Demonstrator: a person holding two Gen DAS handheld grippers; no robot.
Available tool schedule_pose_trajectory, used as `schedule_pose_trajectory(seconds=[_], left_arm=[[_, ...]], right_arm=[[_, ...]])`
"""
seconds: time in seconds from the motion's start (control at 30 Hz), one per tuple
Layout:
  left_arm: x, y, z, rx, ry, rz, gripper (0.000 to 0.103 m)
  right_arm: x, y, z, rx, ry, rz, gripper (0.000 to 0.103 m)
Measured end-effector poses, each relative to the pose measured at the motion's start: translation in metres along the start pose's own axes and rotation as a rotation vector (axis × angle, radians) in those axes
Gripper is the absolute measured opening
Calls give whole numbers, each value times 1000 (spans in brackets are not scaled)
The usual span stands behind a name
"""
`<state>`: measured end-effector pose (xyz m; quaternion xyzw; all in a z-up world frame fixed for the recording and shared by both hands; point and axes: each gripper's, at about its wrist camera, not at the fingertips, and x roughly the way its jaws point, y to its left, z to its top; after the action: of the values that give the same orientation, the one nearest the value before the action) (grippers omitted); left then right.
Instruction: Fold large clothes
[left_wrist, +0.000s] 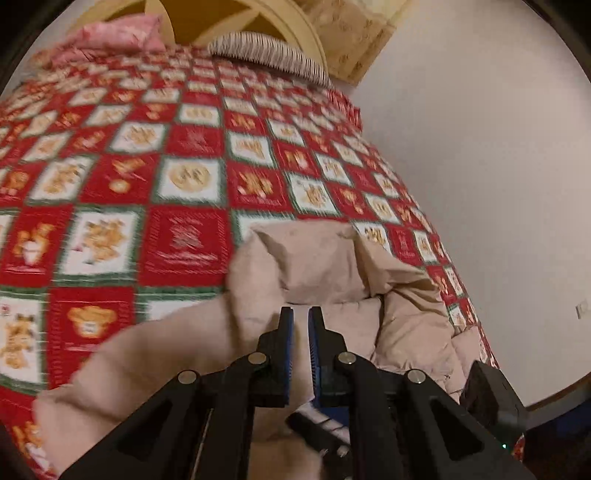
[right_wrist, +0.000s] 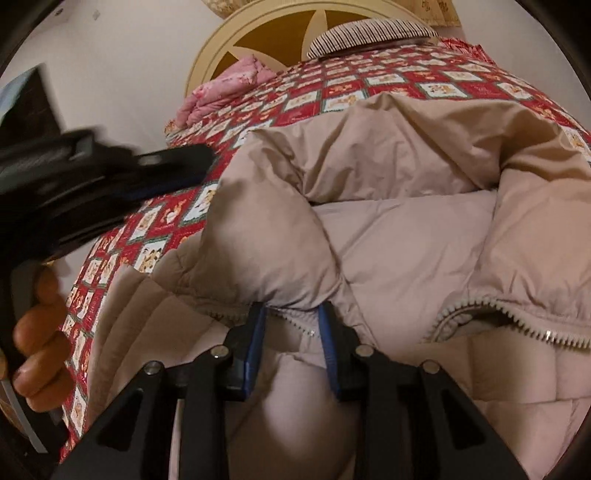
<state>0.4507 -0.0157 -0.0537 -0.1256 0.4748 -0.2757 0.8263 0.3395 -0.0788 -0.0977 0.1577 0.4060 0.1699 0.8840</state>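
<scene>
Beige puffer jacket (right_wrist: 406, 236): lying crumpled on the bed, front open, zipper (right_wrist: 495, 314) teeth showing along the near edge
Bedspread (left_wrist: 184, 236): red, white and green check, jacket sits on its near right part
Left gripper (left_wrist: 301, 314): I read the jaws as nearly closed, thin gap, can't see fabric between the tips; jacket sleeve bunched just beneath
Right gripper (right_wrist: 291, 314): jaws part closed, clamped on the padded zipper edge
Left hand (right_wrist: 37, 332): wrapped round its handle, off the bed's left side
Far end: striped pillow (left_wrist: 273, 55), pink bundle (left_wrist: 114, 37), round headboard (right_wrist: 291, 14)
</scene>
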Motion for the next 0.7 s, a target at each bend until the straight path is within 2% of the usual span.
schedule_pose_trajectory(seconds=[0.13, 0.23, 0.33, 0.43, 0.47, 0.5, 0.53, 0.57, 0.6, 0.7], left_arm=[[20, 3, 1, -23, 32, 42, 8], [29, 6, -1, -49, 26, -3, 8], [30, -1, -5, -12, 0, -49, 8], [28, -10, -9, 45, -10, -61, 8], [28, -12, -9, 49, -9, -60, 8], [28, -13, -9, 51, -7, -63, 7], [28, -14, -9, 54, -8, -65, 7], [27, -15, -9, 60, -9, -64, 7], [26, -16, -8, 66, -11, -62, 7], [25, -17, -3, 65, -21, -30, 7]], right_arm=[[1, 1, 0, 6, -15, 15, 34], [1, 2, 0, -1, -21, 17, 35], [-15, -3, 1, 47, -19, 42, 36], [-64, -19, 11, 112, -145, 58, 40], [-84, -28, 19, 118, -216, 7, 55], [-99, -37, 26, 127, -279, -54, 78], [-116, -51, 38, 143, -352, -127, 87], [-122, -60, 47, 154, -378, -161, 95], [-124, -72, 61, 162, -378, -201, 95], [-99, -94, 96, 135, -240, -310, 93]])
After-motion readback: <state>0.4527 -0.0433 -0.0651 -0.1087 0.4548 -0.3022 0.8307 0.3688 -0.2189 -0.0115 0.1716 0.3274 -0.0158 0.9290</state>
